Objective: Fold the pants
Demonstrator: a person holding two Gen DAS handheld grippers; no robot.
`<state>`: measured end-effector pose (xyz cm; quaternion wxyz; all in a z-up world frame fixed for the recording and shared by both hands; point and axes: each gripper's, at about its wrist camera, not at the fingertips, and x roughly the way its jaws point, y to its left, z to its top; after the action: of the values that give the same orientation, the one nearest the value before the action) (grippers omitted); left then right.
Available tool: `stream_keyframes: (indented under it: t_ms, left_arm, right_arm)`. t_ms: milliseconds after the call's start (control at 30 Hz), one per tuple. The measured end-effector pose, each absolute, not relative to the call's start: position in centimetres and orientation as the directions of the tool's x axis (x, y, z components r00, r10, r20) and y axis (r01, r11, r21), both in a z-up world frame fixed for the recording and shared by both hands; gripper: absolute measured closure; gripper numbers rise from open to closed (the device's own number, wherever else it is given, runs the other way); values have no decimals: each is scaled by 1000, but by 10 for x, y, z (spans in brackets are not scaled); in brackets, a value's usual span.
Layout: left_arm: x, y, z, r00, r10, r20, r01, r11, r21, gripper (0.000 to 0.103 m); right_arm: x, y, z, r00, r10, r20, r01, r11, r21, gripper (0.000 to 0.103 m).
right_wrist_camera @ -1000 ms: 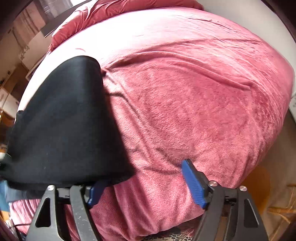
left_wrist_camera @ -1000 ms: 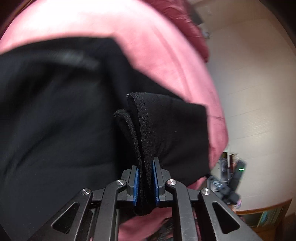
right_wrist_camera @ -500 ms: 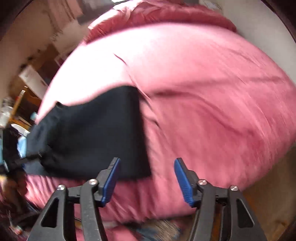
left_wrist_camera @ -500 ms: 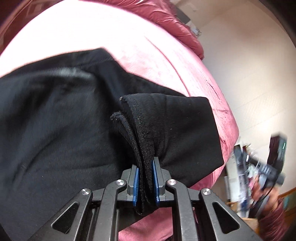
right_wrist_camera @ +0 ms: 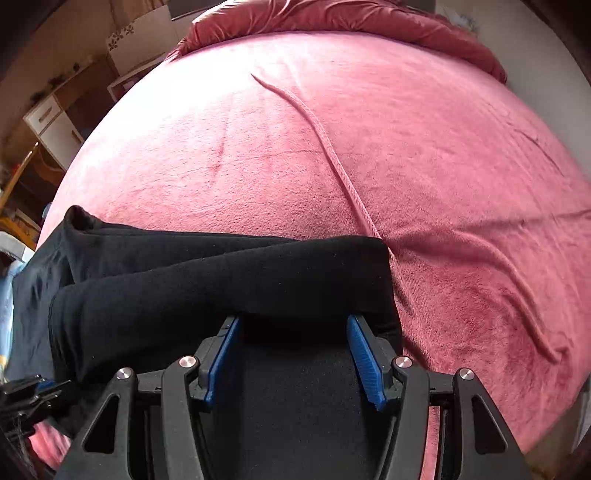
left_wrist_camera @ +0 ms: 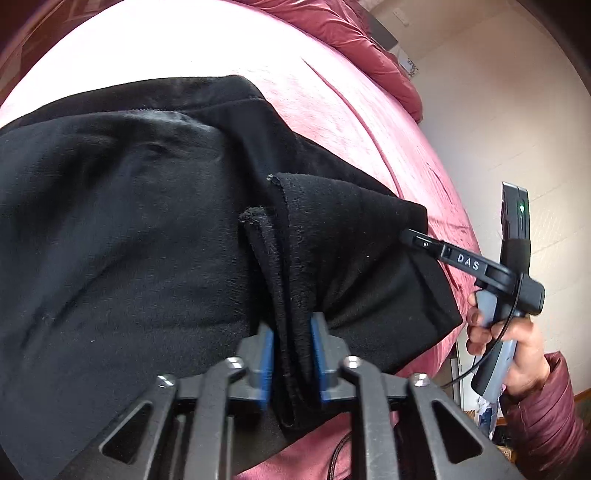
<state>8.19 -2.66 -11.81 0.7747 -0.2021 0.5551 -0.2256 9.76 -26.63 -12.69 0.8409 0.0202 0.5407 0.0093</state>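
Black pants lie folded on a pink blanket on the bed. My left gripper is shut on a bunched edge of the pants, several layers pinched between its blue pads. In the right wrist view the pants lie across the near part of the blanket. My right gripper is open, its jaws straddling the right end of the folded pants, the fabric edge between the blue pads. The right gripper also shows in the left wrist view, its tip at the pants' right end.
Dark red pillows lie at the head of the bed. A white cabinet and wooden furniture stand at the left. The bed edge drops off at the right. A raised crease runs along the blanket.
My right gripper has swung in from the bare blanket to the right end of the pants and stays open. My left gripper has kept its hold, with the pants lowered onto the bed.
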Motion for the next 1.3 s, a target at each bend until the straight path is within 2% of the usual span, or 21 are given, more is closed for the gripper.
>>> stream_keyframes:
  t_ms: [133,333,567,767,933,1133,1300]
  left_arm:
    - [80,2,-106,298,-583,-756,47,800,-598,73]
    - [58,84,-87,418,-553,-721,-152,739,-656,73]
    - [4,217,-84,567,-426,-706,-462,545,-700,73]
    - [-57,295,-102,622,-326,-712,-632,329,-702,72]
    - [-74,317,-124,607,-327,-725,-676,268,-687,72]
    - [-58,296,-148,542,-336,-770,-711,304,-633,70]
    - [-61,295,-152,529,-346,-775,-721,298,-625,70]
  right_arm:
    - [88,-259,-122,443,43,-896,-10,999,43,40]
    - [59,-253,-88,535,37,-844,-25,999,28,34]
    - [17,-205,-90,511,208,-834,-161,976,145,33]
    - [-1,-168,-110,457,265,-849,-230,957,175,33]
    - [0,-163,-119,432,270,-860,-245,953,176,33]
    - [3,-170,-126,414,267,-870,-207,958,196,32]
    - [6,-169,-131,405,259,-877,-208,960,188,31]
